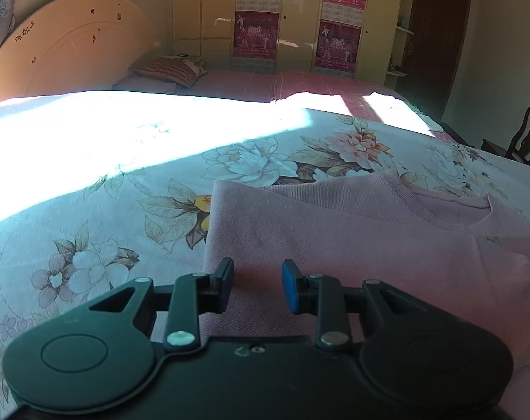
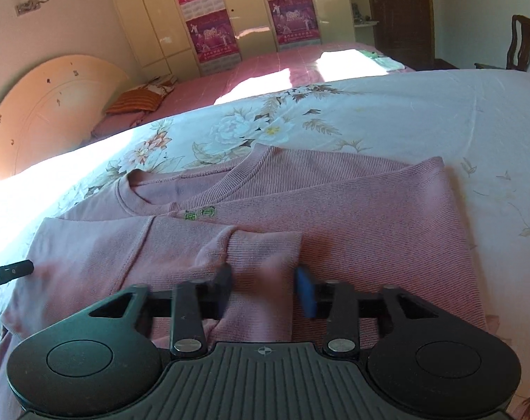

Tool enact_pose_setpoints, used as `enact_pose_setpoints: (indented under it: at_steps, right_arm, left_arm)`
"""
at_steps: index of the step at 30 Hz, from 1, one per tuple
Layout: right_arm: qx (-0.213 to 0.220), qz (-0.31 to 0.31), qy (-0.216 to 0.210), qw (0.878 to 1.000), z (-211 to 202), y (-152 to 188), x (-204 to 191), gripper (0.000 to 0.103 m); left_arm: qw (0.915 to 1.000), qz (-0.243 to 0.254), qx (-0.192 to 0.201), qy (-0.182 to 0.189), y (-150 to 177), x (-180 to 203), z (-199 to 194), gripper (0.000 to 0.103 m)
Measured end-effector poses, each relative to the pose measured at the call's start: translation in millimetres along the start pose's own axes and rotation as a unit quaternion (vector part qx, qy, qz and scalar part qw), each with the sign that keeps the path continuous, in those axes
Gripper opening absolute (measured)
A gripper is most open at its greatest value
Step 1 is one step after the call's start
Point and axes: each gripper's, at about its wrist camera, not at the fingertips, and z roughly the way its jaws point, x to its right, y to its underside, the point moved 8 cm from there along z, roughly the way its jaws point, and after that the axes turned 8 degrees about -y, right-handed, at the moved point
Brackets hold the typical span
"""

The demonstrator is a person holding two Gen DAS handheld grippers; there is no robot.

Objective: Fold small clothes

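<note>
A pink knit sweater (image 1: 352, 241) lies flat on the flowered bedsheet (image 1: 107, 210), its sides folded inward. In the left wrist view my left gripper (image 1: 256, 288) hovers low over the sweater's left folded edge, jaws apart with only flat cloth beneath them. In the right wrist view the sweater (image 2: 352, 203) shows its round neckline and a small green label. My right gripper (image 2: 265, 288) stands open, and the folded-in sleeve cuff (image 2: 258, 248) lies loose between its blurred fingers. The left gripper's black tip (image 2: 16, 269) shows at the sweater's left side.
The sheet (image 2: 440, 112) spreads wide around the sweater, with a bright sun patch on the left. Behind stand a second bed with a pink cover (image 2: 265, 66), a striped pillow (image 1: 167, 70), a curved headboard (image 1: 72, 45), wardrobes with posters and a wooden chair (image 2: 524, 43).
</note>
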Motion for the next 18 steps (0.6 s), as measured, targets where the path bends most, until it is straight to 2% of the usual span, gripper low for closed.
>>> enact_pose_setpoints:
  at_steps: [4,5,6,9,12,15,18]
  right_arm:
    - [-0.015,-0.002,-0.002,1.0,13,0,-3,0.081]
    - [-0.016,-0.007,-0.002,1.0,15,0,-6,0.075]
    - [-0.017,-0.019,0.004,1.0,17,1,-10,0.059]
    - [-0.023,-0.032,-0.001,0.999,18,1,-17,0.03]
    - [-0.011,-0.042,-0.007,0.999,13,-2,-23,0.013]
    - [0.018,-0.074,0.009,0.997,0,-7,-32,0.012]
    - [0.035,-0.103,0.052,0.993,-6,-6,-28,0.012]
  left_arm:
    - [0.9999,-0.003,-0.008,-0.005,-3,-1,12,0.03]
    - [0.9999,-0.001,-0.009,-0.007,-2,0,13,0.03]
    - [0.9999,0.002,-0.008,-0.008,-2,0,14,0.031]
    - [0.9999,0.005,-0.006,-0.01,-3,1,16,0.033]
    - [1.0,0.001,-0.003,-0.006,-4,2,14,0.037]
    - [1.0,0.003,0.004,0.003,-6,4,10,0.039]
    - [0.9999,0.006,0.009,0.01,-7,6,8,0.044]
